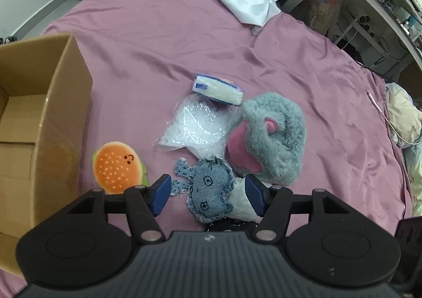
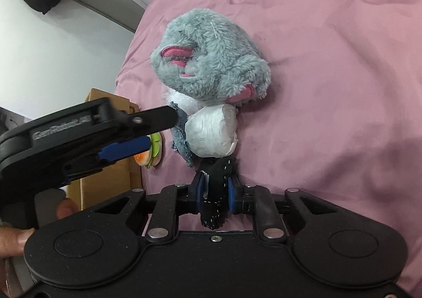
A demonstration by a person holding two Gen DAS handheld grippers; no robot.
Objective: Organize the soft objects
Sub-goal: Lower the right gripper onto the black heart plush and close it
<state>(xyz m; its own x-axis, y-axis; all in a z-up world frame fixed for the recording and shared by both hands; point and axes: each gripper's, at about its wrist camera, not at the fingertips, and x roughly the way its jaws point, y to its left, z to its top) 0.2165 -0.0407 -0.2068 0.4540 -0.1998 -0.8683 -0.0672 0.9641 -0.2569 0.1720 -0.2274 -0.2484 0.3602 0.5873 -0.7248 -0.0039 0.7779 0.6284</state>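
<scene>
1. Left wrist view: the left gripper (image 1: 207, 193) hangs released, its two blue pads spread wide. The denim toy (image 1: 207, 188) lies on the pink bedsheet (image 1: 158, 42) directly between them, at lower centre of the frame.
2. The denim toy's long axis runs from upper left to lower right, roughly slantwise across the gap between the pads, so neither pad touches it yet as far as can be seen.
3. The open cardboard box (image 1: 52, 124) fills the left edge of the frame. The burger plush (image 1: 118, 167) sits just beside its wall, left of the gripper.
4. Above the denim toy lie a clear plastic bag (image 1: 195, 126), a striped sponge (image 1: 217, 88) and a grey furry plush (image 1: 274, 139), bunched together.
5. Right wrist view: the right gripper (image 2: 215, 193) is clenched on a black stitched fabric piece (image 2: 215, 192) at lower centre.
6. A white wrapped bundle (image 2: 211, 130) rests just above it.
7. Judged from this, the left gripper is the nearer to the denim toy and the box.
</scene>
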